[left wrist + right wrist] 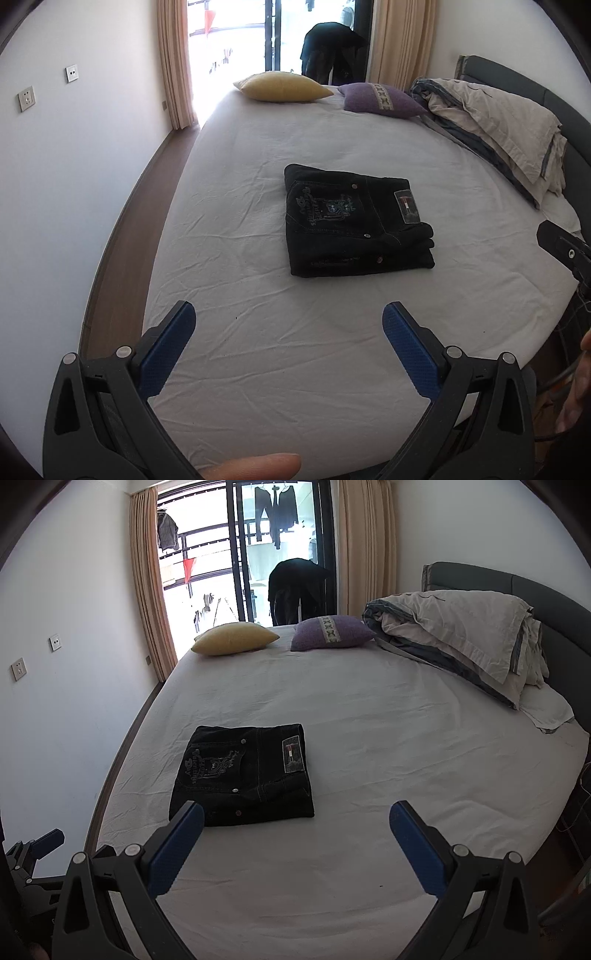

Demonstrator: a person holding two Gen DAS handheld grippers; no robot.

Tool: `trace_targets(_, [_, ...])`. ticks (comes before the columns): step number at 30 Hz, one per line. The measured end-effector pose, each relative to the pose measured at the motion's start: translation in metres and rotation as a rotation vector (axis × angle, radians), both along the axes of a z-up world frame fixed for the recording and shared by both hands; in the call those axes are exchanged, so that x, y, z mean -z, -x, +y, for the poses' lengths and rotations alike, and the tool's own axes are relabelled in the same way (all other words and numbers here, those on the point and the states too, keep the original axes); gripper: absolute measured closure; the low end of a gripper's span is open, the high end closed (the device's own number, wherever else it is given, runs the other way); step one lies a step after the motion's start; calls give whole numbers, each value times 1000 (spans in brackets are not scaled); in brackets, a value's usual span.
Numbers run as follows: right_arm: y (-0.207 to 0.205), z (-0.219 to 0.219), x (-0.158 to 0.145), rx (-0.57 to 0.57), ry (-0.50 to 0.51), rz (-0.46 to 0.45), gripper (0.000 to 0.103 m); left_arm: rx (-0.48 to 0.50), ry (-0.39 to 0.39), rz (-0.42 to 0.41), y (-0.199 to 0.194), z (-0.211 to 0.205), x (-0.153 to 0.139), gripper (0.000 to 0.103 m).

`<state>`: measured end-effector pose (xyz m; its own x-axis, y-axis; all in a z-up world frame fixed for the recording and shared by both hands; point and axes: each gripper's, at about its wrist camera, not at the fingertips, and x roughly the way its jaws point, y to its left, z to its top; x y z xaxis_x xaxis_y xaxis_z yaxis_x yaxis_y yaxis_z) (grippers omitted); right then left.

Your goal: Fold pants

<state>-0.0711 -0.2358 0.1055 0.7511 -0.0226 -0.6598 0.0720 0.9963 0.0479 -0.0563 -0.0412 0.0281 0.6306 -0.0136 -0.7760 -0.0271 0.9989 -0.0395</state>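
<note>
Black pants (354, 225) lie folded into a compact square on the white bed sheet (258, 332), embroidered back pocket and label facing up. My left gripper (288, 314) hovers above the sheet, well short of the pants, wide open and holding nothing. In the right wrist view the folded pants (243, 775) sit left of centre, just beyond the left finger of my right gripper (295, 814), which is also open and holds nothing. Part of the right gripper (565, 251) shows at the right edge of the left wrist view. The left gripper (33, 856) appears at the lower left of the right wrist view.
A yellow pillow (234, 638) and a purple pillow (332, 633) lie at the far end of the bed. A rumpled duvet (461, 642) is piled against the grey headboard (554, 602) on the right. A person (295, 590) bends over by the balcony door. White wall on the left.
</note>
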Motion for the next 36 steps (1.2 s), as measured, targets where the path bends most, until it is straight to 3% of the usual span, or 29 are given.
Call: trace_targets(36, [-6, 11, 20, -26, 5, 49, 0, -12, -11, 34, -9, -4, 19, 0])
